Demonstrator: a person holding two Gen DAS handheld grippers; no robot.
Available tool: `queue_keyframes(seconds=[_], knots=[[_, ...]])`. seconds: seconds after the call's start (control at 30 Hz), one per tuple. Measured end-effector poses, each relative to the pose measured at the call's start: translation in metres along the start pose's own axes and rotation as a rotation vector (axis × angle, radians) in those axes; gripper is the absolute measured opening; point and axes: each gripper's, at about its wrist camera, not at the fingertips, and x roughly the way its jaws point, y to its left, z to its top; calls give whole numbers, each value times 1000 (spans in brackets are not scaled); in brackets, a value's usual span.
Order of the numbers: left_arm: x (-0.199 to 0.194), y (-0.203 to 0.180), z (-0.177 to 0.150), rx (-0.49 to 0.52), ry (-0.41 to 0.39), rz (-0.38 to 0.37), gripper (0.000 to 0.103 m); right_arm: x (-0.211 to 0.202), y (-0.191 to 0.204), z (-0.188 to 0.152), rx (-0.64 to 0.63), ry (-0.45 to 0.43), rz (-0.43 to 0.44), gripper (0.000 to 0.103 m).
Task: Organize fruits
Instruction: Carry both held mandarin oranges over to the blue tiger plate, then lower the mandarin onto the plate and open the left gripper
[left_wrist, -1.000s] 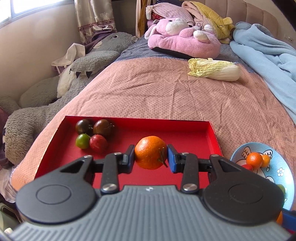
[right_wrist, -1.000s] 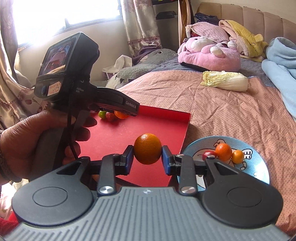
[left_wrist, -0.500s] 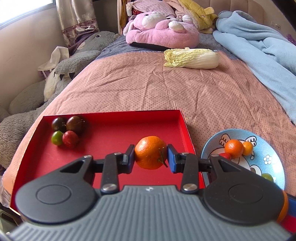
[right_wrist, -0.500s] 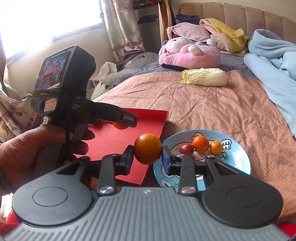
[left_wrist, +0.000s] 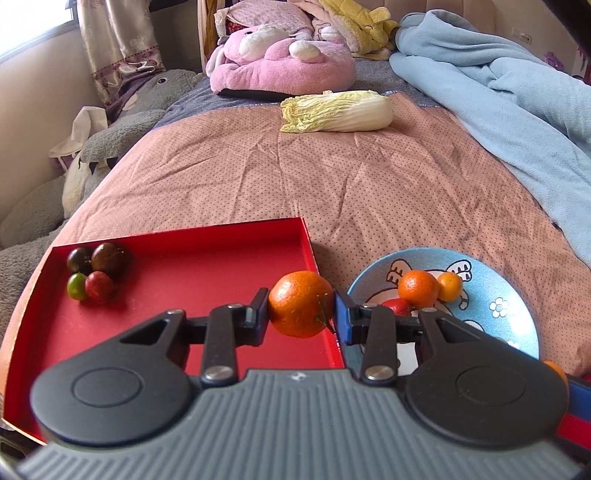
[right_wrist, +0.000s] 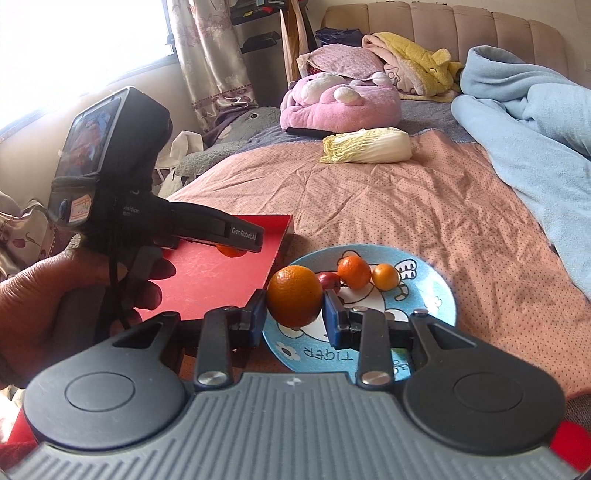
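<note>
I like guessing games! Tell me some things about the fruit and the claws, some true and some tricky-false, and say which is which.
1. Each claw holds an orange fruit. True: the left claw grips a mandarin, and the right claw grips an orange.
2. The red tray holds four small fruits in one corner. True: two dark tomatoes, a green one and a red one.
3. The blue plate has nothing on it. False: it carries a small mandarin, a kumquat and a red fruit.
4. The napa cabbage sits in the tray. False: it lies on the pink bedspread, far beyond the tray.
</note>
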Motion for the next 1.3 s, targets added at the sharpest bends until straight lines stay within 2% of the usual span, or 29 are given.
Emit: queue_keyframes(seconds=[0.37, 0.93, 1.3], knots=[[-1, -21, -4, 42, 2, -52, 39, 12, -30, -18, 61, 47, -70, 38], [7, -55, -30, 111, 61, -170, 40, 16, -45, -27, 98, 63, -102, 38], [14, -67, -38, 140, 79, -180, 40, 13, -48, -30, 107, 65, -107, 38]])
